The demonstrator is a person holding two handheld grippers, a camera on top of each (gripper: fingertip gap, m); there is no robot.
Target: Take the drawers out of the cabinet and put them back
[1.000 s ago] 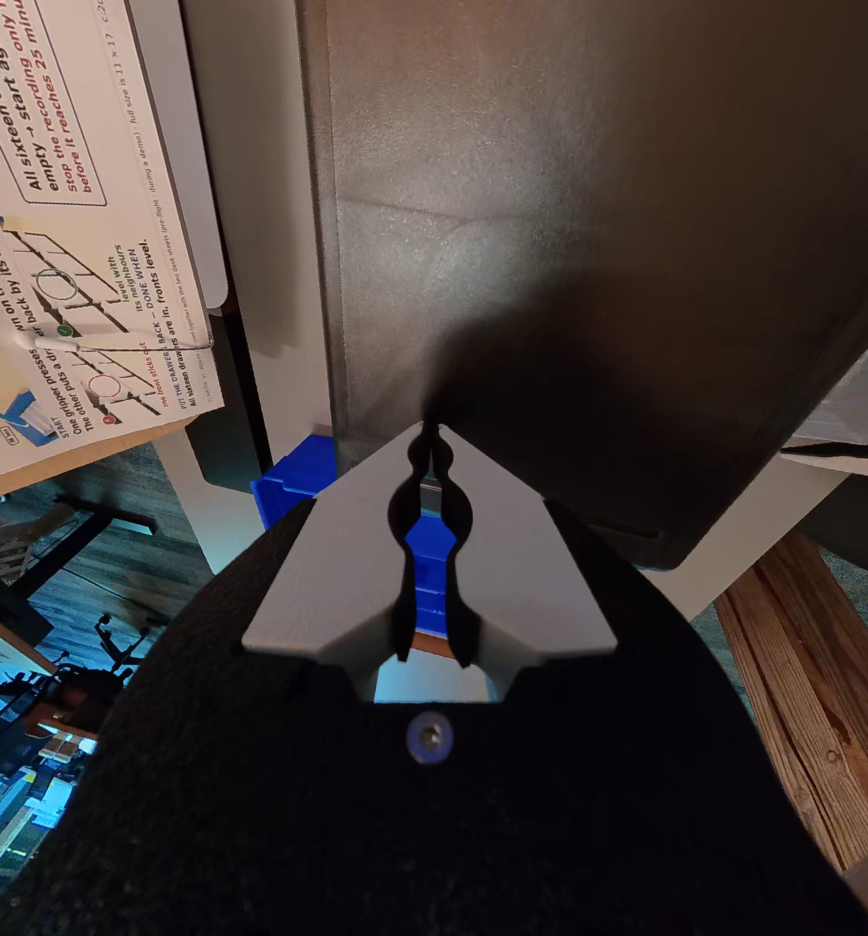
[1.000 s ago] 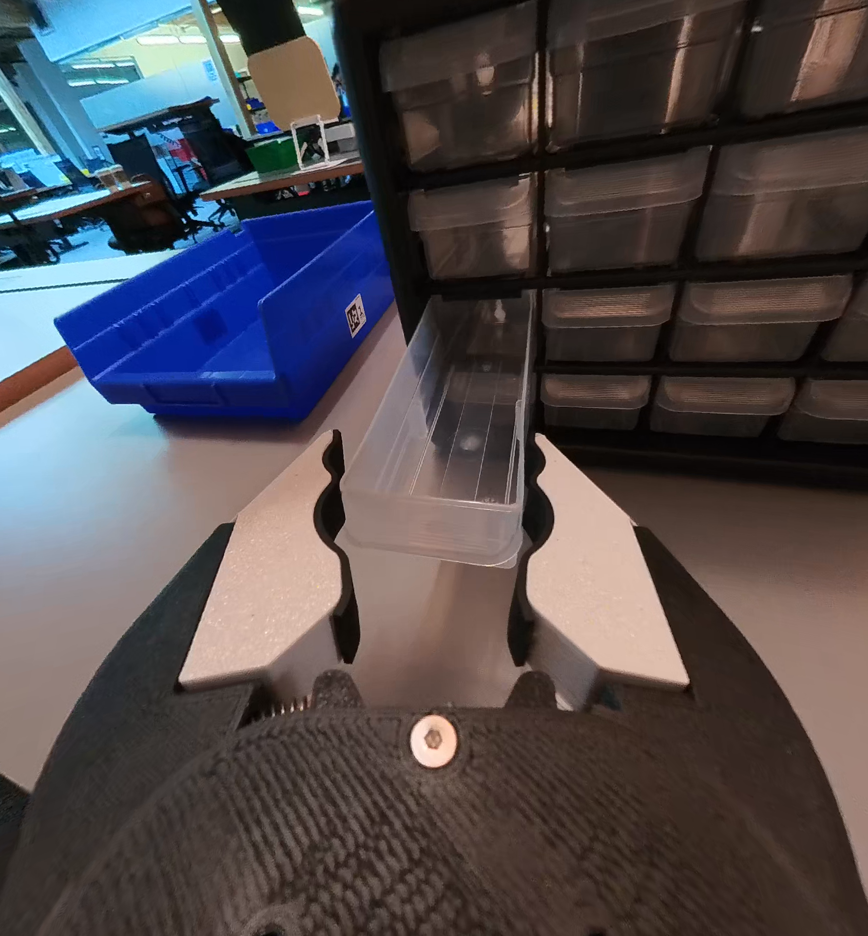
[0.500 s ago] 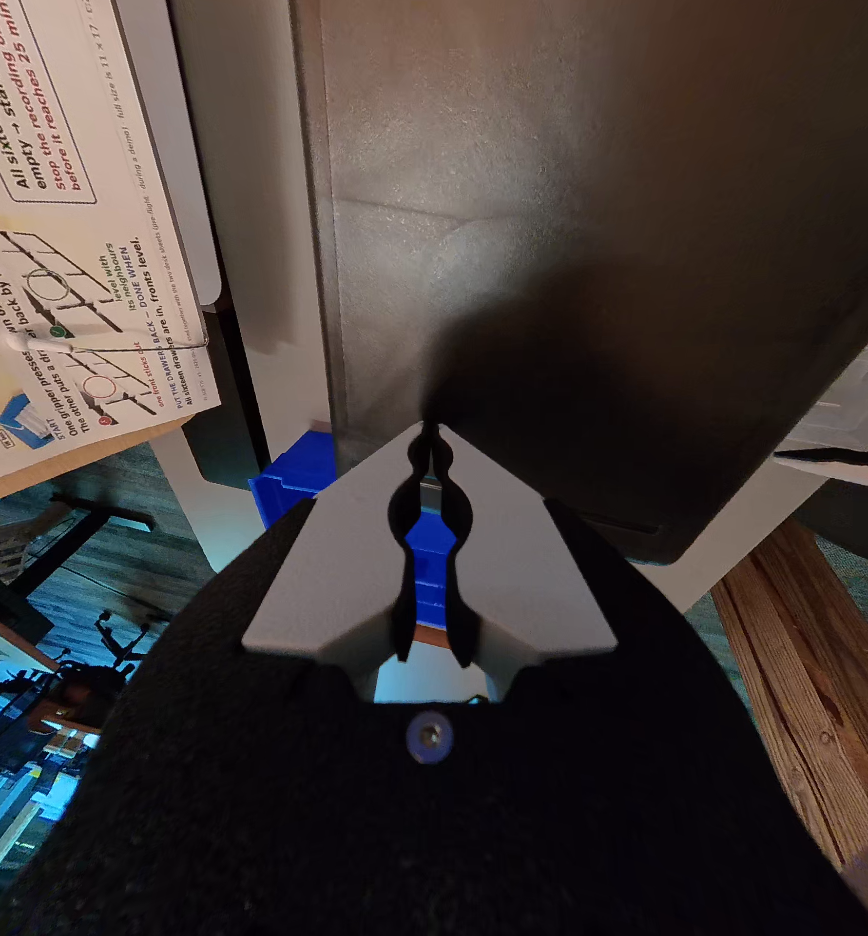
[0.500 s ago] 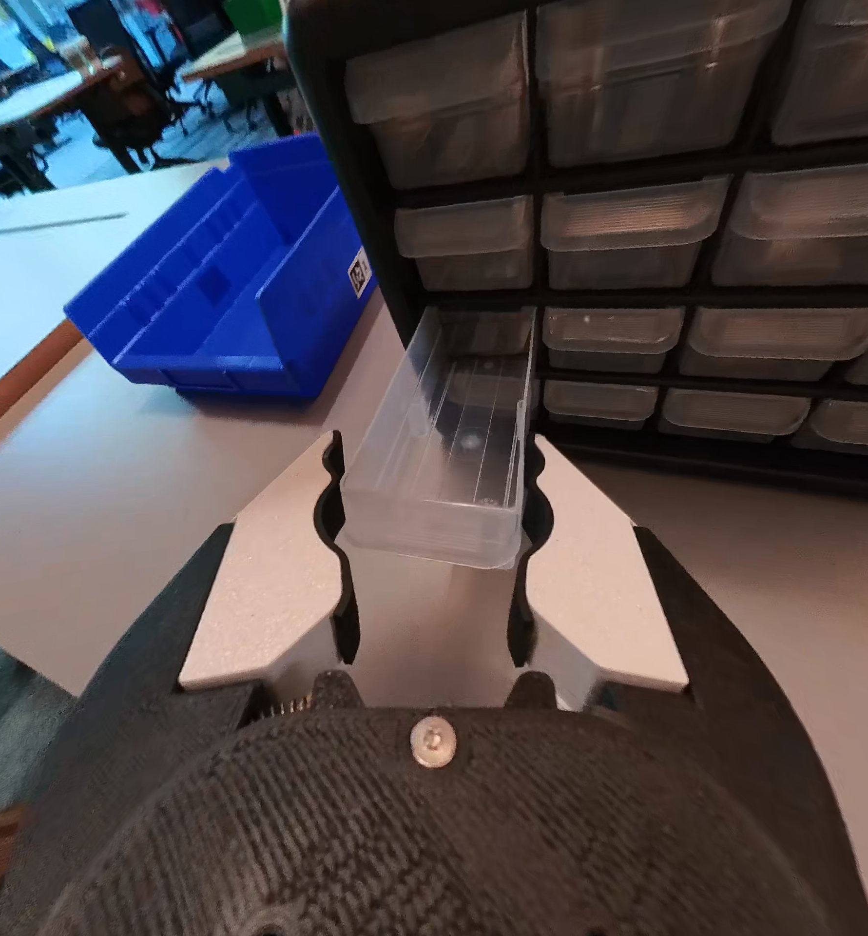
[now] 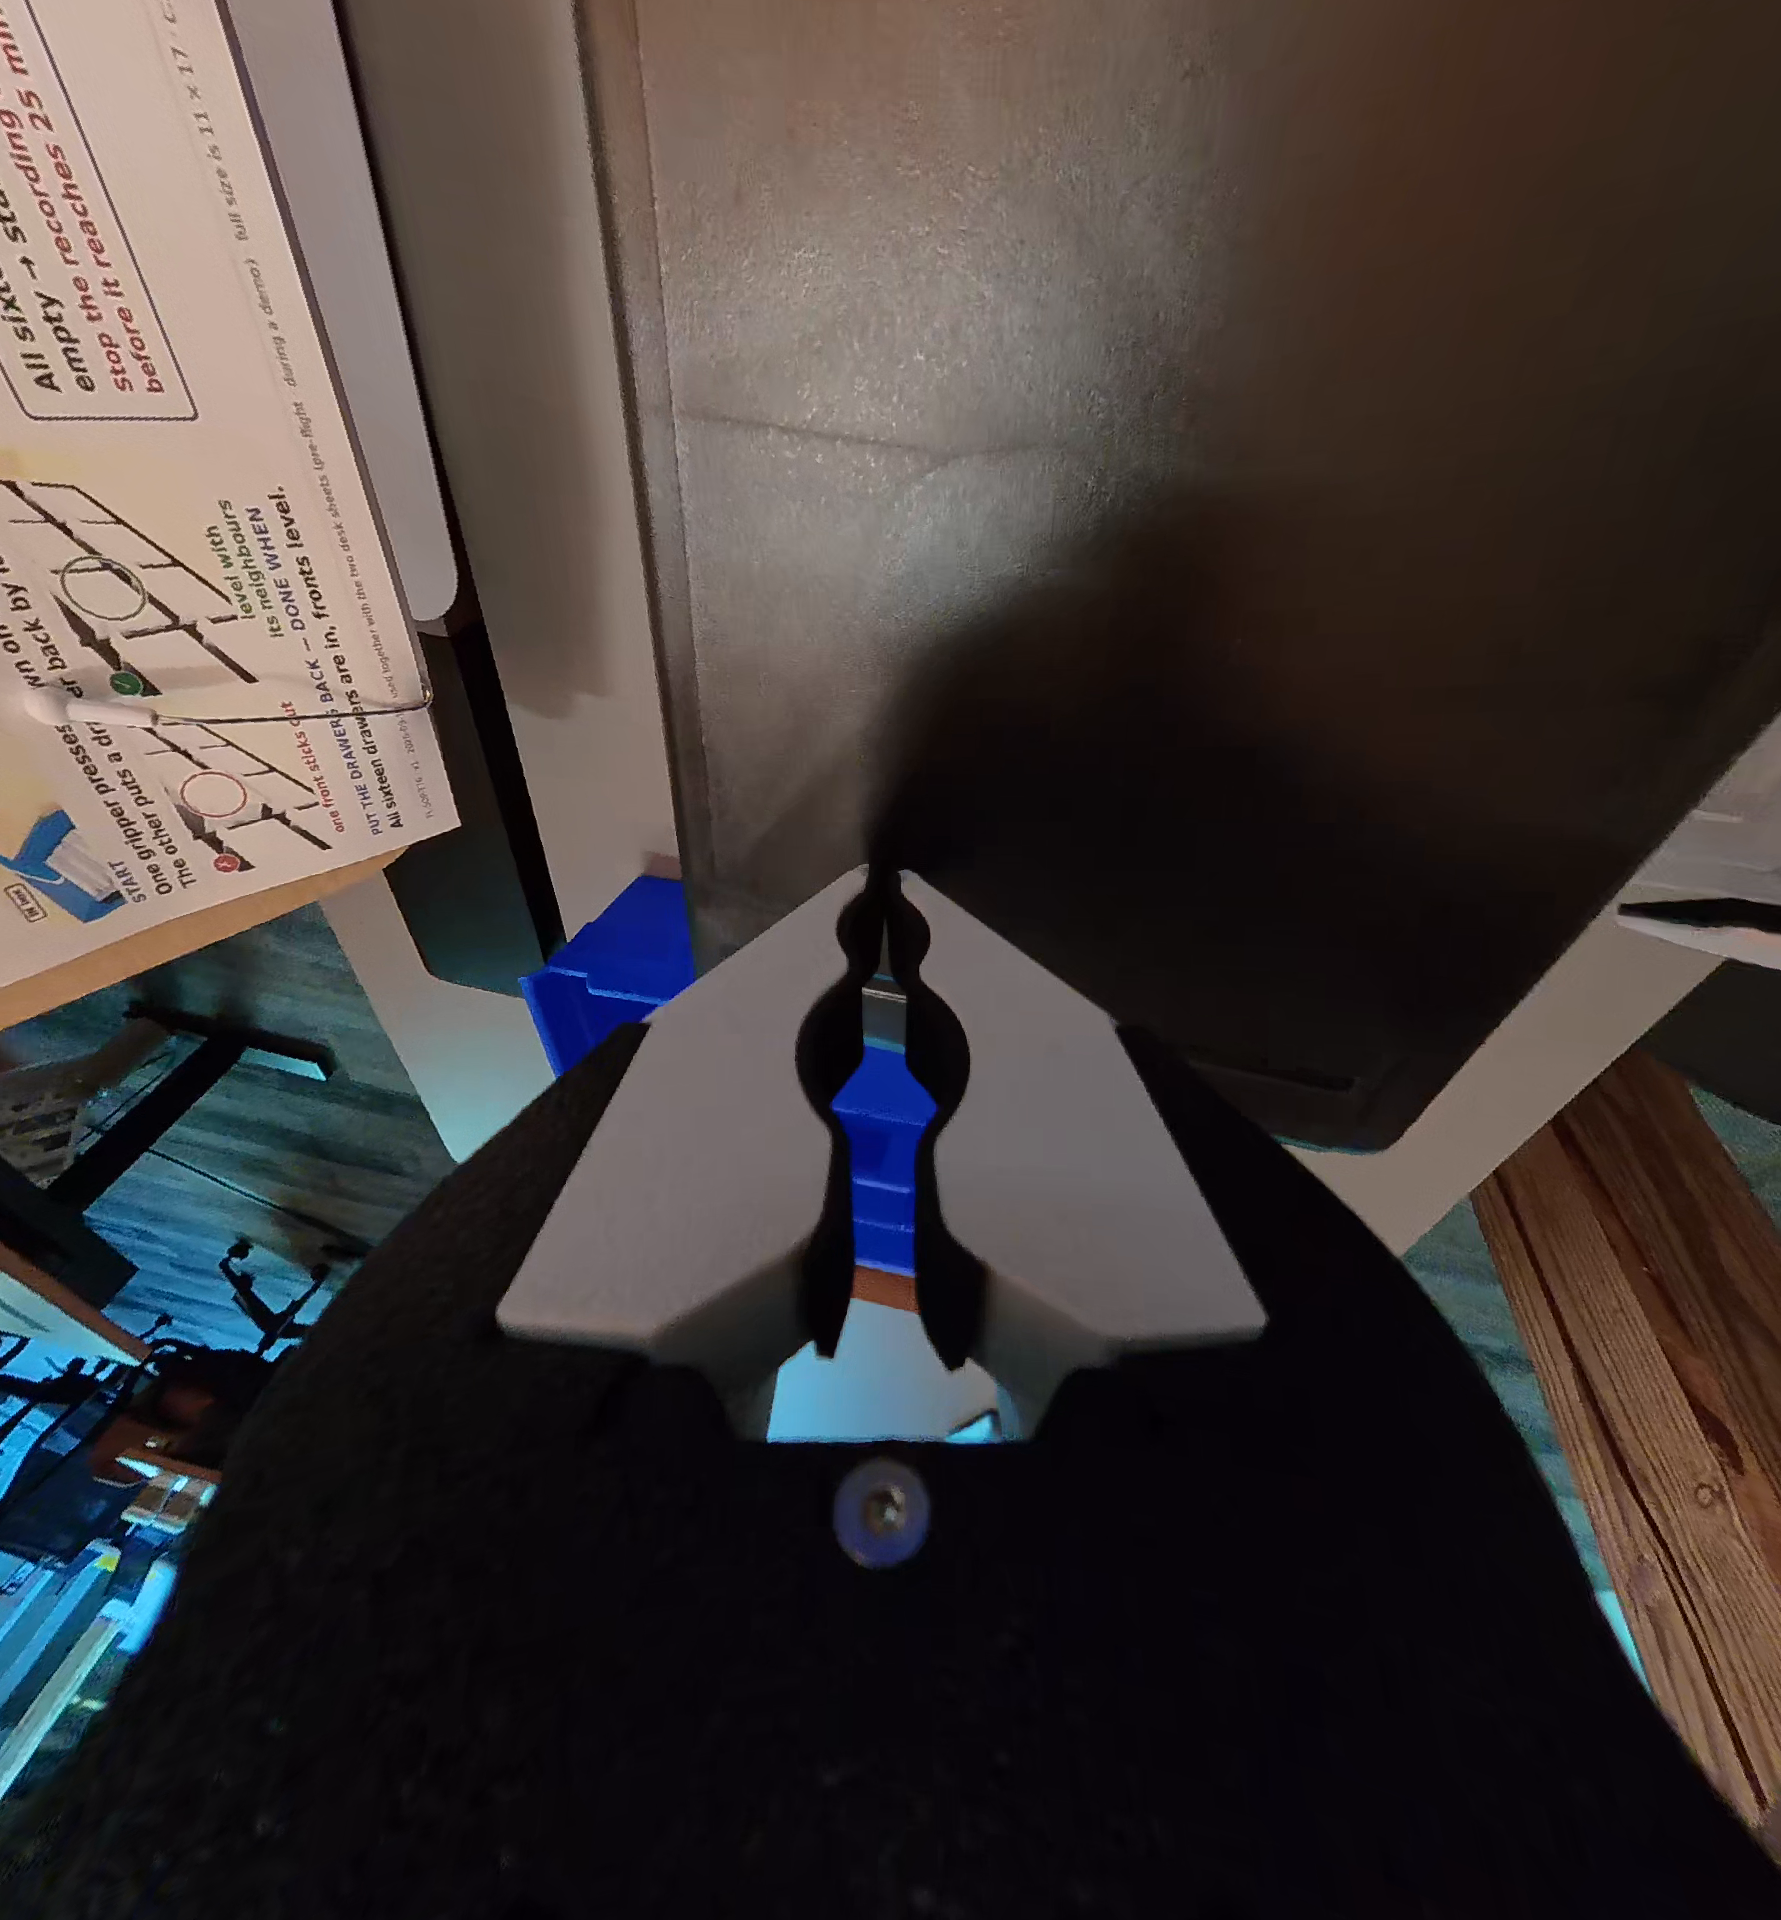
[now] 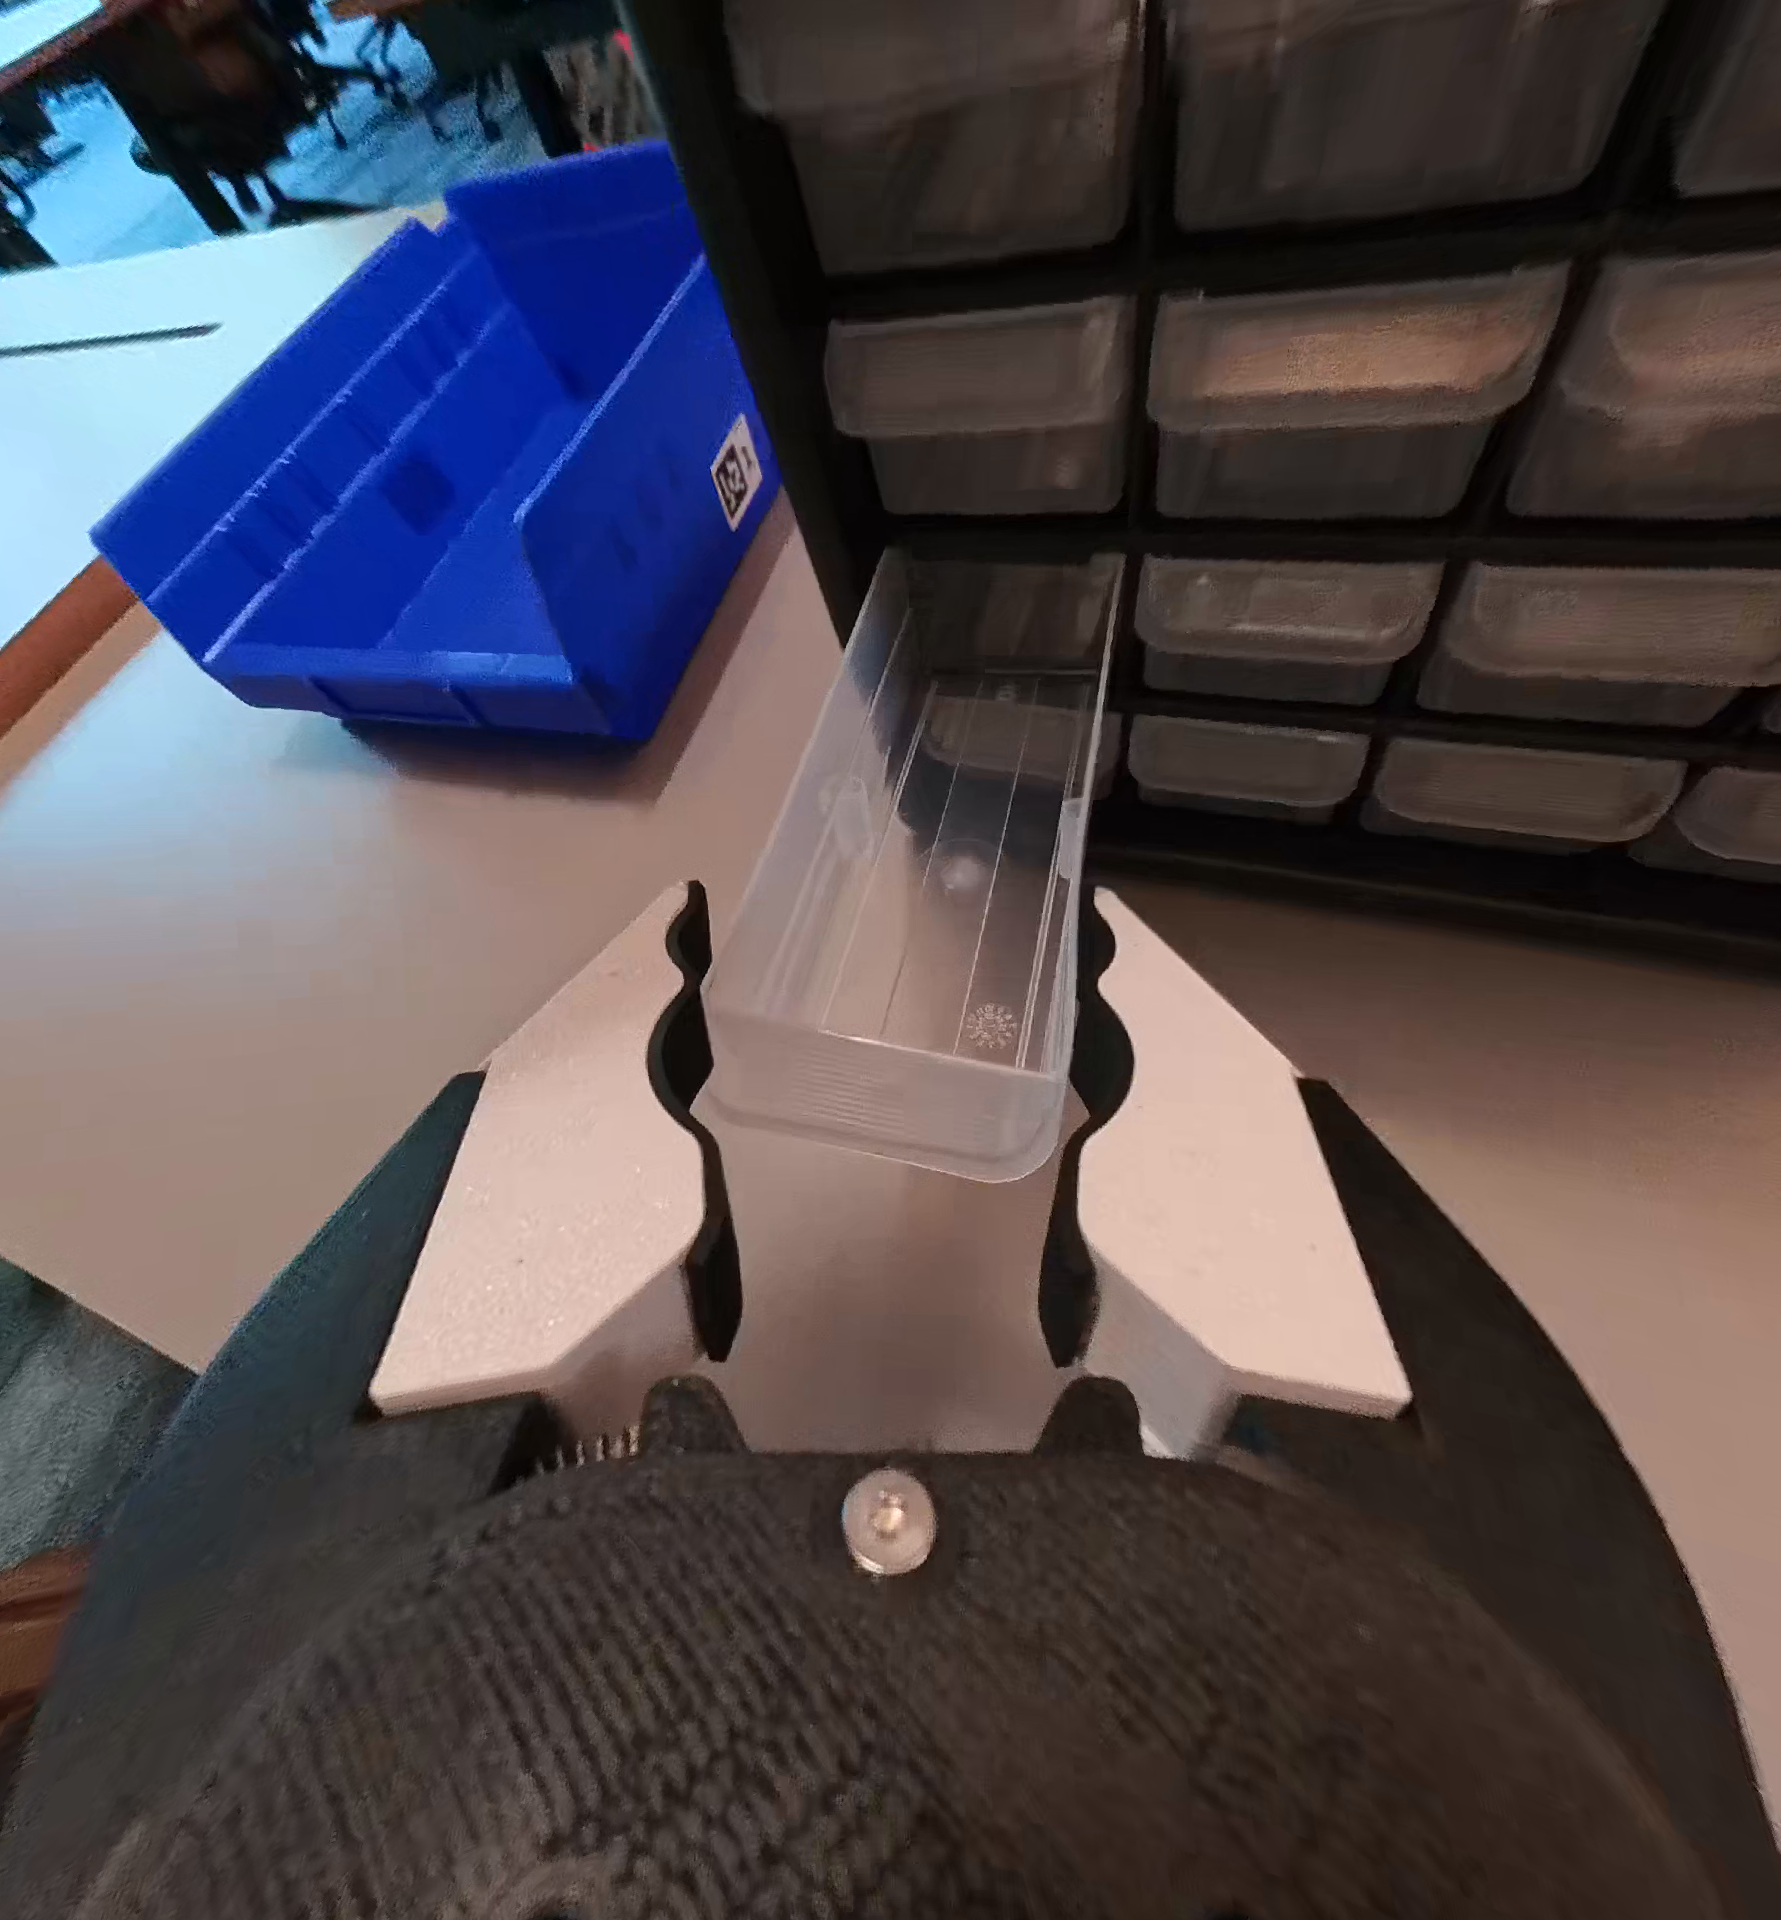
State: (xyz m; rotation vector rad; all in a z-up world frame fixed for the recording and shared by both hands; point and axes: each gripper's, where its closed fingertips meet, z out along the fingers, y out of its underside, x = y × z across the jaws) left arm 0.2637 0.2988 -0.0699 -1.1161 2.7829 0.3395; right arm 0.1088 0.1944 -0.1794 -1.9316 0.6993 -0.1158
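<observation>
Right claw (image 6: 891, 1023) grasps a clear drawer (image 6: 927, 883), its long axis running into the cabinet (image 6: 1281, 520); left claw (image 5: 884, 883) clenched.

Grey table (image 6: 242, 883), distant dark desks (image 6: 190, 125)

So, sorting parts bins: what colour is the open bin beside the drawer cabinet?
Bright blue plastic bin; right wrist view shows it best.

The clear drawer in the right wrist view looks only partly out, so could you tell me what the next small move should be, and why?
Probably keep drawing the clear drawer straight back toward the camera. The right gripper is shut on its front end, but its far end sits inside the cabinet, third row, leftmost column. The left gripper, shut, presses on the cabinet's top, seemingly steadying it.
</observation>
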